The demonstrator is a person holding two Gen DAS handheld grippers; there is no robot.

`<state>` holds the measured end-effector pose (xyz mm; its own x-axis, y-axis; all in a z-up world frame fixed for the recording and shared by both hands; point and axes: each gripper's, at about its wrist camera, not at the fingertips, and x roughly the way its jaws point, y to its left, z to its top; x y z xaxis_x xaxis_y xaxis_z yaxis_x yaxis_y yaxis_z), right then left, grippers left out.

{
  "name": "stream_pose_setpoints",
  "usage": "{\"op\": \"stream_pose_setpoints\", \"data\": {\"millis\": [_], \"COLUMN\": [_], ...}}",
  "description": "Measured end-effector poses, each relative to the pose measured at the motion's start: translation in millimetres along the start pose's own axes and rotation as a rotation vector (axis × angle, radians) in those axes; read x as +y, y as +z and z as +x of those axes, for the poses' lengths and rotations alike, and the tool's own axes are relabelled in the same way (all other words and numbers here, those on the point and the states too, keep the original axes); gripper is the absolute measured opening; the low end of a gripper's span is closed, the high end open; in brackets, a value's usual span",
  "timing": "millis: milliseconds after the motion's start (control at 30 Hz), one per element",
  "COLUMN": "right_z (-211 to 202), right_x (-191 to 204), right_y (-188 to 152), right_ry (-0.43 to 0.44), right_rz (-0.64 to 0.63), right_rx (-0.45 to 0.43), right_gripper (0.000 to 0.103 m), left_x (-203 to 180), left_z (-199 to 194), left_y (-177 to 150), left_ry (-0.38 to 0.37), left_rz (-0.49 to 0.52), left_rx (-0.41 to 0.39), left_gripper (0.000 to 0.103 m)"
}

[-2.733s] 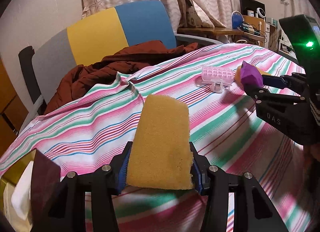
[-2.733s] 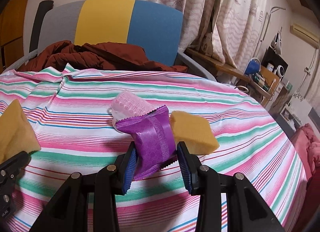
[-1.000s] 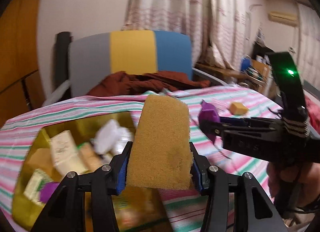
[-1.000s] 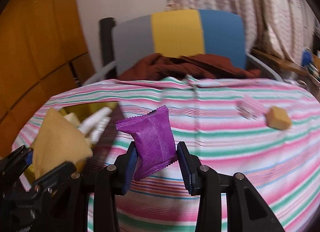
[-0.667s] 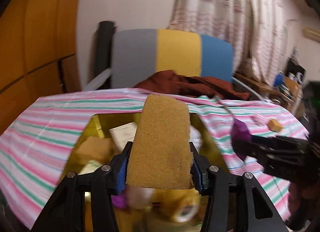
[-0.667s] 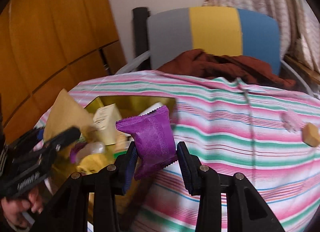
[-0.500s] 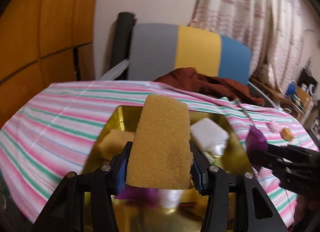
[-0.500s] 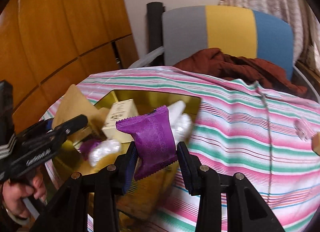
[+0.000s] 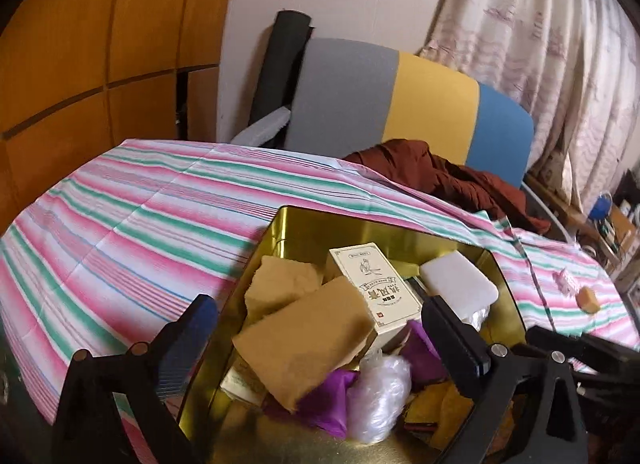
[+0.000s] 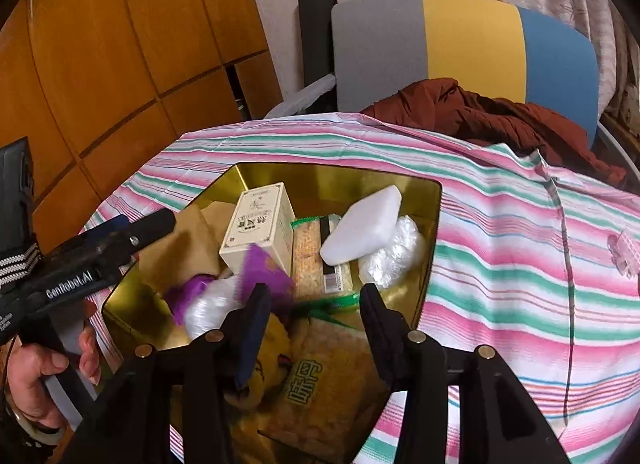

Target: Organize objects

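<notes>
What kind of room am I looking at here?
Most likely a lived-in room at home: patterned curtains, a wooden wardrobe-like panel wall, and a table under a striped cloth with clothing heaped by a chair.

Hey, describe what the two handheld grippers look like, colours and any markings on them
Both are matte black plastic with silver screw heads and blue ribbed pads inside the fingers. The right gripper shows the same build. The left gripper has white "GenRobot.AI" lettering along its side, and a black-and-white striped strap sits behind it.
</notes>
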<state>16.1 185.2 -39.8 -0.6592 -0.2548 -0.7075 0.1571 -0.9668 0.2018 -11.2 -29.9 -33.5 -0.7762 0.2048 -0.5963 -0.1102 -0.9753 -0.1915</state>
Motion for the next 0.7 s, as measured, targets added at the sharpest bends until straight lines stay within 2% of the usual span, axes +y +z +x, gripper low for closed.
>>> {"op": "stream_pose_setpoints", "data": {"millis": [233, 400, 533, 600, 700], "right_z": [3.3, 13.3, 11.7, 3.0, -11.7], "right_x": [-3.6, 17.2, 42.2, 47.8, 36.4], "right_y": [-7.2, -14.6, -28.2, -32.0, -28.1], "right_ry": [0.025, 0.057, 0.121, 0.128, 0.097], "right_rz": [0.021, -0.047, -0.159, -0.205, -0.185], "right_rx": [0.019, 0.063, 0.115, 0.098, 0.043], "right_gripper": [0.047, 0.047, 0.047, 0.047, 0.047], "left_x": [16.5, 28.2, 28.6, 25.3, 14.5], "left_z": [-11.8, -22.2, -31.0, -32.8, -33.2], "left_y": [-1.8, -1.8, -0.7, 0.8, 3.1], "left_ry": [0.038, 0.079, 0.099, 0.102, 0.094], "left_rz": [-0.13, -0.2, -0.209, -0.201, -0.174], "left_rx": [-0.022, -0.047, -0.071, -0.075, -0.075], "left_gripper": [0.103, 0.103, 0.103, 0.103, 0.103]}}
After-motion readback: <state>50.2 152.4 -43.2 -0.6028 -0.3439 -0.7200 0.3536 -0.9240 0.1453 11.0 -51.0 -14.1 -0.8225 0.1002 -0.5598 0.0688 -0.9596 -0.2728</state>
